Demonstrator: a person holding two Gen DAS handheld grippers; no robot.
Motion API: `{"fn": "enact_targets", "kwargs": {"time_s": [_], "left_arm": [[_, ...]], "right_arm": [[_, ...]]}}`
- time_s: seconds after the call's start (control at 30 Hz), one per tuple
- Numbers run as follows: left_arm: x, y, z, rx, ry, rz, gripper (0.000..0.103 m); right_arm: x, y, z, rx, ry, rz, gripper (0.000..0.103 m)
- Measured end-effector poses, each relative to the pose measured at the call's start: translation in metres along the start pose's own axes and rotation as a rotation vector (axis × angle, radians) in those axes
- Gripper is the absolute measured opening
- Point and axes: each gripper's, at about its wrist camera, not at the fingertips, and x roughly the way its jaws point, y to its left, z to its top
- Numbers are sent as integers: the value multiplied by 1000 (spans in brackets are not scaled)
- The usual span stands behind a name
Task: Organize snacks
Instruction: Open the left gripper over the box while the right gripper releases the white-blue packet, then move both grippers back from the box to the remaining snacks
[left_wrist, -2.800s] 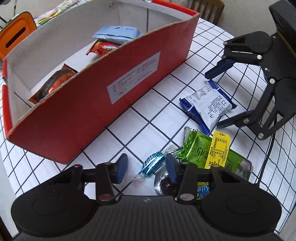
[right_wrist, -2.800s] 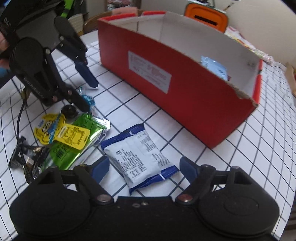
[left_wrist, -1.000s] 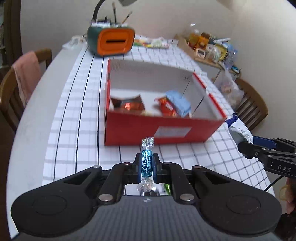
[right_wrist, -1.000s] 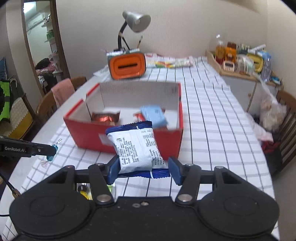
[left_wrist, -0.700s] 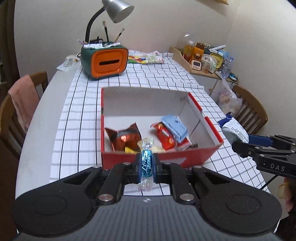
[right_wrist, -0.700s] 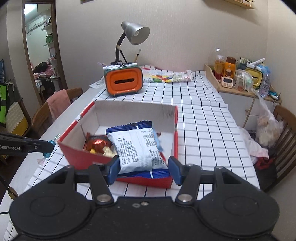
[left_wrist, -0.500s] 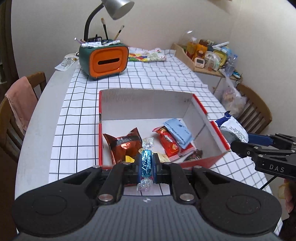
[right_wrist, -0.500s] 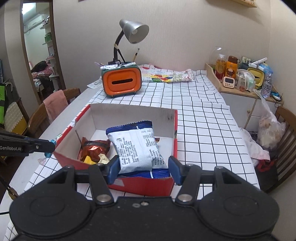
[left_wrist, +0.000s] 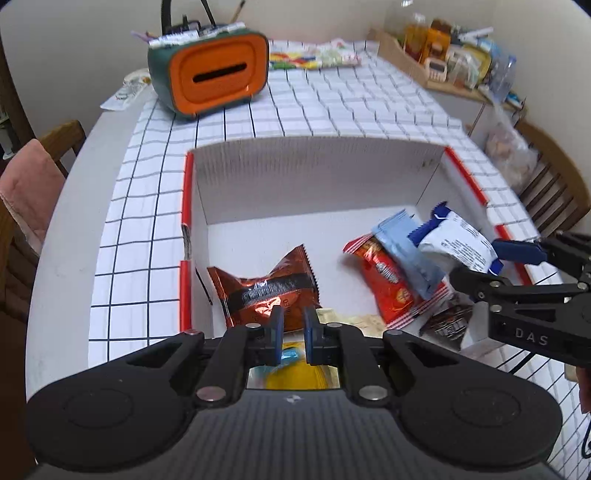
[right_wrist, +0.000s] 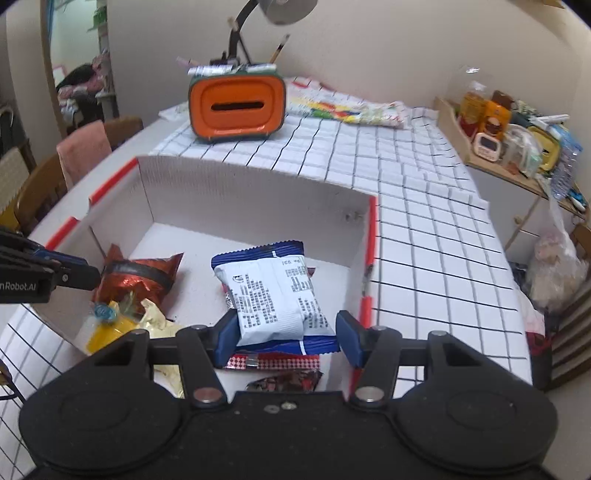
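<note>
A red cardboard box (left_wrist: 187, 206) with white inside holds a copper snack bag (left_wrist: 266, 291), a red packet (left_wrist: 388, 273) and a light blue packet (left_wrist: 406, 247). My left gripper (left_wrist: 292, 325) hovers over the box's near left part, jaws slightly apart and empty; the blue wrapped candy (right_wrist: 103, 311) lies below it on yellow packets. My right gripper (right_wrist: 282, 332) is shut on a white-and-blue packet (right_wrist: 275, 291), held above the box's right part; this packet also shows in the left wrist view (left_wrist: 458, 247).
An orange-fronted box (left_wrist: 214, 77) with a lamp stands behind the red box on the checked tablecloth (right_wrist: 424, 206). A colourful bag (right_wrist: 347, 103) lies at the back. A shelf of bottles (right_wrist: 509, 129) and wooden chairs (left_wrist: 550, 192) flank the table.
Both grippers moved forward and down over the box. My left gripper opened a little and the blue candy dropped out into the box. The right gripper still holds its packet.
</note>
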Motion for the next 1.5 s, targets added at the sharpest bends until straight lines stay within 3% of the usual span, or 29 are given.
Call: {"fn": "enact_targets", "kwargs": {"time_s": [0.3, 0.47, 0.53, 0.73, 1.03, 1.2, 1.33, 1.4, 1.5], "left_arm": [[15, -1, -4, 15, 40, 8, 11], [9, -2, -8, 9, 21, -4, 11], [5, -2, -9, 8, 16, 1, 11], [-8, -2, -15, 10, -5, 3, 14], [-35, -5, -23, 6, -57, -21, 33], [-58, -8, -33, 16, -111, -32, 59], [-76, -10, -42, 28, -143, -40, 64], [-85, -10, -46, 31, -164, -41, 72], [-97, -11, -54, 32, -185, -53, 74]], "right_arm": [[26, 8, 2, -65, 74, 2, 57], [15, 10, 3, -70, 60, 22, 67], [9, 10, 3, -70, 51, 27, 82], [-10, 12, 0, -62, 27, 38, 83], [-42, 17, -2, -46, -19, 39, 86], [-65, 20, -6, -25, -55, 60, 92], [-83, 23, -11, -18, -78, 74, 94], [-92, 24, -15, -12, -91, 86, 97], [-104, 26, -19, -5, -105, 102, 100]]}}
